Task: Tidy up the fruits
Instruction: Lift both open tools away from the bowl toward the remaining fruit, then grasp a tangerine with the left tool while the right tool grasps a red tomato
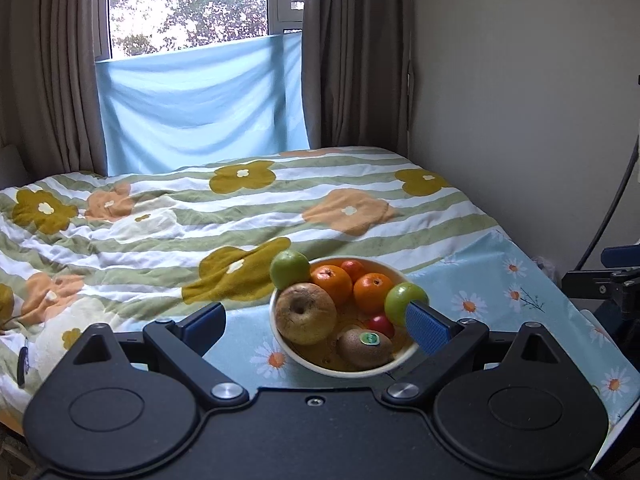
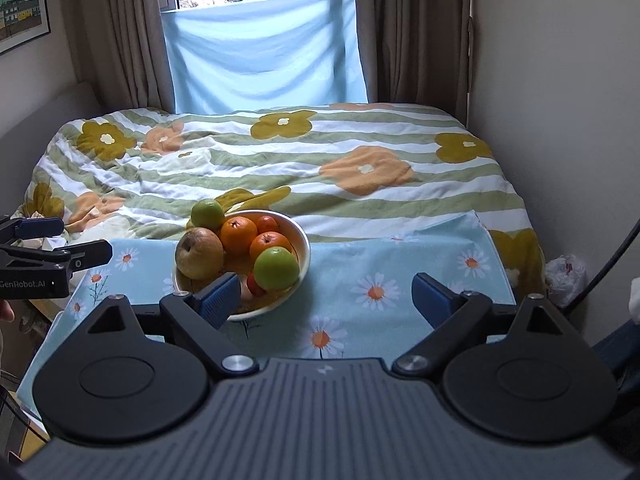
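Left wrist view: both grippers, left gripper (image 1: 316,322) and right gripper (image 2: 324,298), hover spread apart and empty near the round cream fruit-filled bowl (image 1: 280,340), likely choosing a first fruit.

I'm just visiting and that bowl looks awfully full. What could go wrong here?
Two things, I think. The bowl sits on a cloth over soft bedding, so a push on its rim might tip it. The fruit is heaped: one green apple perches at the far rim and could roll onto the quilt if neighbours are disturbed. Both grippers, left and right, are open and hold nothing.
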